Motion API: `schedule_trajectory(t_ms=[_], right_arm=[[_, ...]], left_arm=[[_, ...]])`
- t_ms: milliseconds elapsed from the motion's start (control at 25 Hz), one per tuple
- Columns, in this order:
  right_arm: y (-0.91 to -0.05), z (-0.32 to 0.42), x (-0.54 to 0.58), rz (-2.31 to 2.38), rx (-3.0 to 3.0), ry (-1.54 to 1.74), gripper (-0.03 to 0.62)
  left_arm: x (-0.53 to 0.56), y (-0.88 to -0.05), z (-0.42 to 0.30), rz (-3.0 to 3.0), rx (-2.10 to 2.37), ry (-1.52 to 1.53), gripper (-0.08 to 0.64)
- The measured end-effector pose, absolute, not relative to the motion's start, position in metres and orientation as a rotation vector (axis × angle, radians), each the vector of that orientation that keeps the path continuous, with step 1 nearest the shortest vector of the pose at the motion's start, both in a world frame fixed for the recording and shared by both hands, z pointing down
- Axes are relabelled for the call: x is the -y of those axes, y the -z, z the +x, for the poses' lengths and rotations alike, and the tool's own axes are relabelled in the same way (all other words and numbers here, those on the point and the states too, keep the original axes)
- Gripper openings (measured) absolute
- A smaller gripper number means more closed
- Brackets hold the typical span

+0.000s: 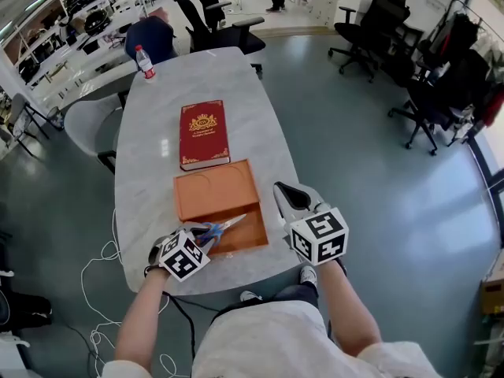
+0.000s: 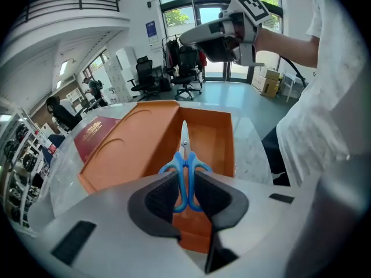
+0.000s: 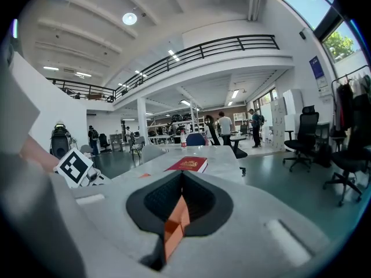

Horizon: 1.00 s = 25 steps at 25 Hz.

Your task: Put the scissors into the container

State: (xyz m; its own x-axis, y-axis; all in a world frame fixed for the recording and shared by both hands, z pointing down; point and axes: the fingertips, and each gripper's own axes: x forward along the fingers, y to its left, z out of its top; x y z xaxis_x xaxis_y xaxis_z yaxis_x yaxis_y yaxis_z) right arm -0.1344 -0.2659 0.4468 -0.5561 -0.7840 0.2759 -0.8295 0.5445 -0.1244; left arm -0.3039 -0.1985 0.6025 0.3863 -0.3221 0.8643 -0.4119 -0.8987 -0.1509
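Scissors [image 2: 184, 155] sit clamped by their blue handles in the left gripper [image 2: 186, 181]. Their long axis runs along the jaws, and the blades point away over the near end of the orange container [image 2: 217, 135]. The right gripper [image 3: 181, 184] has its jaws together on nothing and hangs just right of the container.

Marble table [image 1: 197, 77]: book [image 1: 204, 135], container [image 1: 213, 197], bottle [image 1: 146, 63]

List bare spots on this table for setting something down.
The table is bare between water bottle and red book, and left of the book. Orange container is mostly bare. The near edge is crowded: scissors, left hand-held gripper, right hand-held gripper.
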Motion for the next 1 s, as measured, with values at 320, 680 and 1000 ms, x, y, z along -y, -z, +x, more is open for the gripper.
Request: schedule_trajectory(t_ms=[320, 680, 1000], right_arm=[[-0.448, -0.122, 0.27, 1.424, 2.586, -0.374, 0.005], [-0.448, -0.108, 0.274, 1.467, 2.572, -0.387, 0.005], [-0.449, -0.111, 0.277, 1.448, 2.577, -0.386, 0.005]], left_arm=[[0.202, -0.617, -0.297, 2.463, 0.56, -1.681, 0.081], [0.206, -0.627, -0.292, 2.421, 0.492, -1.773, 0.081], [0.207, -0.632, -0.293, 2.401, 0.484, -1.785, 0.083]])
